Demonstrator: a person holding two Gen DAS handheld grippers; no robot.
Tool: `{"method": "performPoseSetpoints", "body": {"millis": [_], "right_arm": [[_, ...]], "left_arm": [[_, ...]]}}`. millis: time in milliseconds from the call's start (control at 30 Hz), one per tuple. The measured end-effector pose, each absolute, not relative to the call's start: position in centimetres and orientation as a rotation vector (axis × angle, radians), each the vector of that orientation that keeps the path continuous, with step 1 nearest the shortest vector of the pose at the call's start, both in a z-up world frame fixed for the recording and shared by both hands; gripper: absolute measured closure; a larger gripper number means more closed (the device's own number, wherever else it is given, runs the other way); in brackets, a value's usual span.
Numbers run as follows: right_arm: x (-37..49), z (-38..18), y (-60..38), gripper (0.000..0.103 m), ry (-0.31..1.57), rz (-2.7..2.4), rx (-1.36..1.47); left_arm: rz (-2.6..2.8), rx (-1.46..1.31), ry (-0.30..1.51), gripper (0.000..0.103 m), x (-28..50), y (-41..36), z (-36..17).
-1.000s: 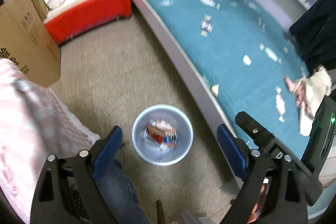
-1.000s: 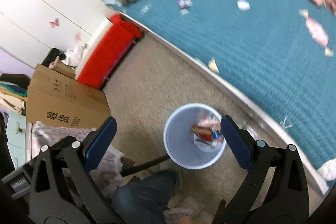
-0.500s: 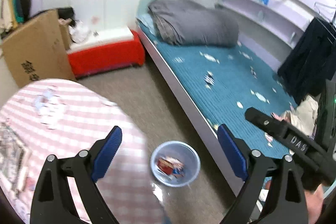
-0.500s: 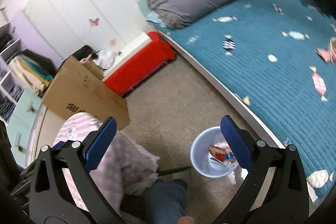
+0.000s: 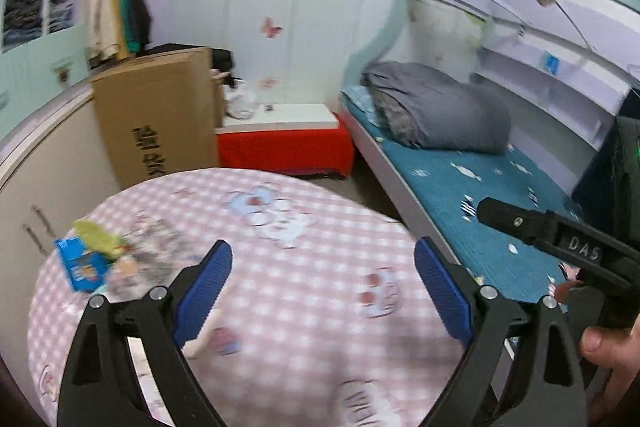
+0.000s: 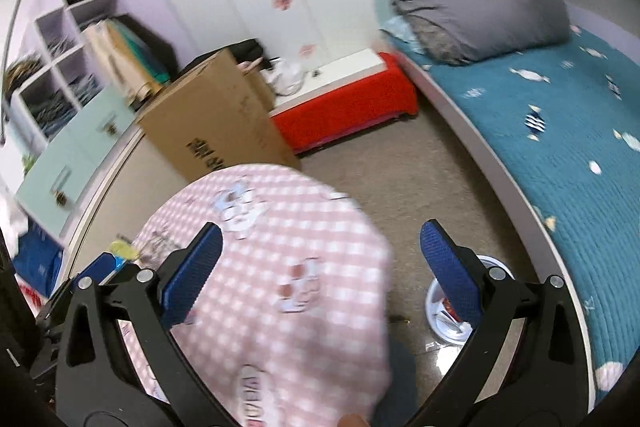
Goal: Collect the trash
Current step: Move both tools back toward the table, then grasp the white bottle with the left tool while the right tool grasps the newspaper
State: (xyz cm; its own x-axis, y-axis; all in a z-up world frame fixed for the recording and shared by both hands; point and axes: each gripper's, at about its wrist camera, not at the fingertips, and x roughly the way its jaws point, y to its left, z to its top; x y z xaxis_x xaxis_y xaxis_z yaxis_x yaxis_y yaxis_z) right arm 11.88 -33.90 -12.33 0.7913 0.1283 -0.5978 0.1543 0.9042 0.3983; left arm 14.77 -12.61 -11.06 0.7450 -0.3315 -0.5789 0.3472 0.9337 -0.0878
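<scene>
Trash on the tabletop is a small blurred heap at the left edge of the pink checked cloth: a blue packet (image 5: 80, 267), a yellow-green wrapper (image 5: 98, 235) touching it, and some clear crinkled film just beside them. Nearest the cameras, the left gripper (image 5: 322, 287) hovers over the tabletop (image 5: 320, 227) with its jaws spread wide and nothing between them; the right gripper (image 6: 320, 267) is likewise spread and empty. These scraps look light, thin and soft, likely to slide or crumple, so a pinch across a raised fold or packet edge seems the surest hold. Lower right in the right wrist view, the white bin (image 6: 434, 301) stands on the floor beside the bed (image 6: 580, 147), already holding some wrappers. More candy-like pieces lie scattered on the blue bedcover farther off.
</scene>
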Motion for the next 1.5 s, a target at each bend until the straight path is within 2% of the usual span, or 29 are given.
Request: {"method": "performPoseSetpoints", "body": {"millis": [233,600,1067,1133,1167,1200,1333,1400,1467,1500], "right_arm": [[14.3,-12.4,-25.0,0.006,0.717,0.120,0.314],[16.8,-16.8,-10.6,0.006,0.834,0.320,0.068],[20.0,-21.6,-3.0,0.006,0.849,0.266,-0.176],[20.3,-22.1,-3.2,0.012,0.854,0.252,-0.180],[20.3,-22.3,-3.5,0.025,0.863,0.260,-0.165],[20.3,-22.3,-3.8,0.033,0.866,0.261,-0.155],[20.0,-21.8,-4.8,0.047,0.859,0.297,-0.141],[19.8,-21.5,-5.3,0.060,0.855,0.313,-0.131],[19.5,-21.1,-5.6,0.067,0.848,0.332,-0.121],[19.4,-20.9,-5.8,0.069,0.845,0.341,-0.112]], "left_arm": [[-0.209,-0.037,0.616,0.012,13.8,-2.4,-12.3],[0.009,-0.102,0.719,0.012,14.9,10.0,-17.8],[-0.074,-0.092,0.812,0.012,18.7,15.0,-21.8],[-0.091,-0.029,0.796,0.012,19.3,14.8,-21.6],[-0.111,0.006,0.793,0.012,19.7,14.5,-21.5],[-0.137,0.044,0.798,0.012,20.2,13.9,-21.6],[-0.168,0.082,0.841,0.013,21.6,12.5,-22.1],[-0.175,0.066,0.866,0.013,22.0,11.9,-22.5],[-0.196,0.038,0.877,0.029,21.9,11.5,-22.7],[-0.214,0.024,0.886,0.044,21.9,11.4,-22.8]]}}
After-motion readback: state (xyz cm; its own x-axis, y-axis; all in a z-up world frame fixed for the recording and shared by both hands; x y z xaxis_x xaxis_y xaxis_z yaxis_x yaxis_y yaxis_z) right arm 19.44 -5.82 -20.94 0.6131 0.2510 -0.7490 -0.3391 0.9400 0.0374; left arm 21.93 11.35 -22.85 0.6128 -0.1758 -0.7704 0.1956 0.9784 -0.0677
